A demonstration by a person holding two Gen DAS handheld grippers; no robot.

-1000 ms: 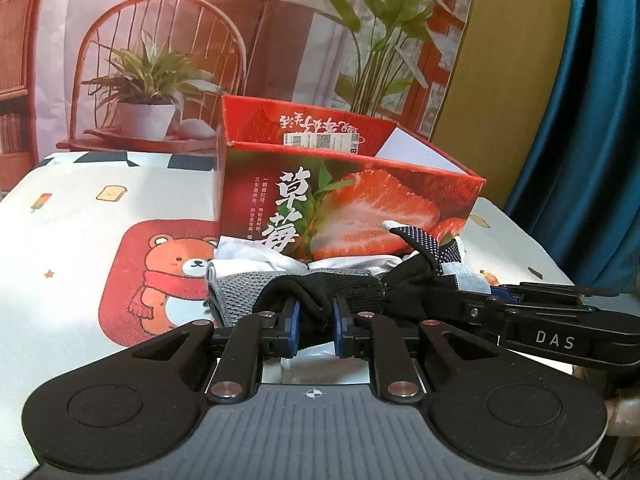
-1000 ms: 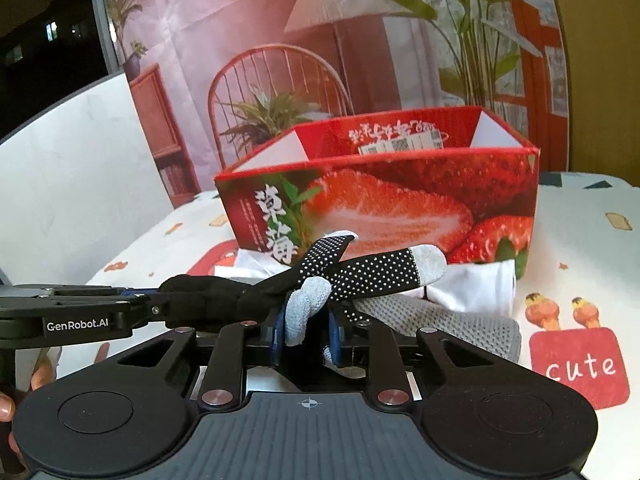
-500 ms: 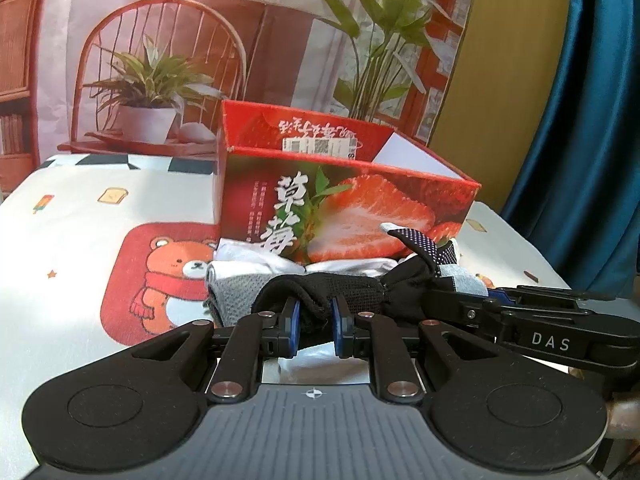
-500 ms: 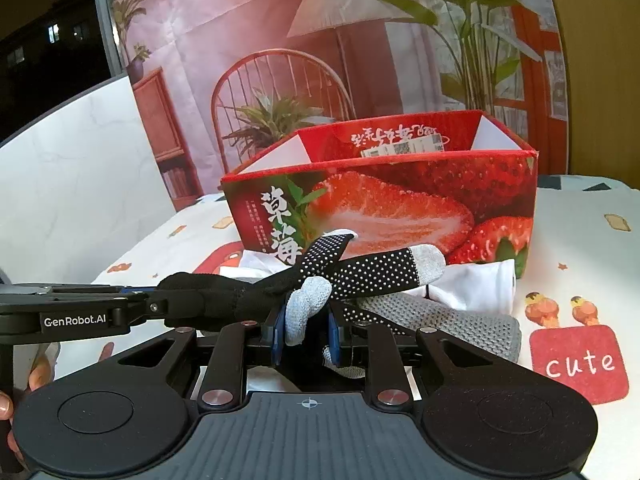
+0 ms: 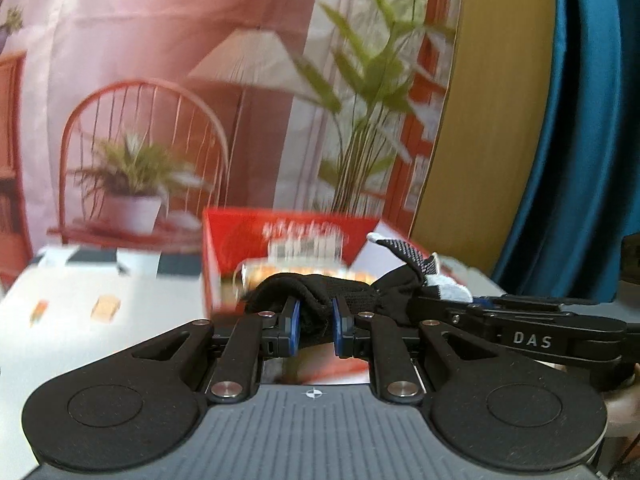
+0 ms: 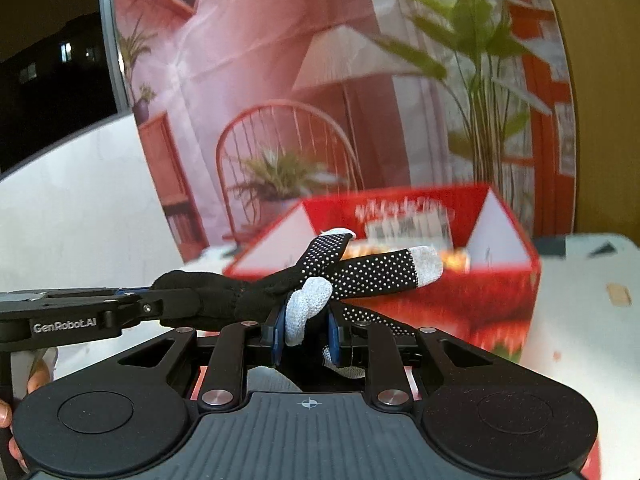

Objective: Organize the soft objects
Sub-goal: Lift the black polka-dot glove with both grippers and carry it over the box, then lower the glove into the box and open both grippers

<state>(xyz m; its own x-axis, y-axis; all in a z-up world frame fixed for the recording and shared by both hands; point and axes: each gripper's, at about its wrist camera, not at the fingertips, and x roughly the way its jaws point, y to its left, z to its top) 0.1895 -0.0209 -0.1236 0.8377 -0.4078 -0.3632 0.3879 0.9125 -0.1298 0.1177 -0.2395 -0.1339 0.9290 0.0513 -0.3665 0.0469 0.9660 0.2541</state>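
Observation:
A black knit glove (image 5: 320, 292) with white grip dots and grey fingertips hangs stretched between my two grippers, above the table. My left gripper (image 5: 314, 320) is shut on its cuff end. My right gripper (image 6: 306, 328) is shut on its fingers, and two dotted fingers (image 6: 376, 270) stick out past the pads. Each view shows the other gripper from the side: the right gripper (image 5: 432, 304) and the left gripper (image 6: 172, 300). Just behind the glove stands the open red strawberry box (image 6: 500, 292), also in the left wrist view (image 5: 236, 240), with a blurred orange pack (image 5: 296, 276) inside.
A white tablecloth (image 5: 80, 320) with small prints covers the table. A printed backdrop of a chair and plants (image 5: 140, 160) stands behind the box, a blue curtain (image 5: 580, 160) to the right. A person's hand (image 6: 12, 420) grips the left tool.
Both grippers rose together with the glove, lifting it off the pile. The grey and white cloths dropped out of view, and the box's inside now shows.

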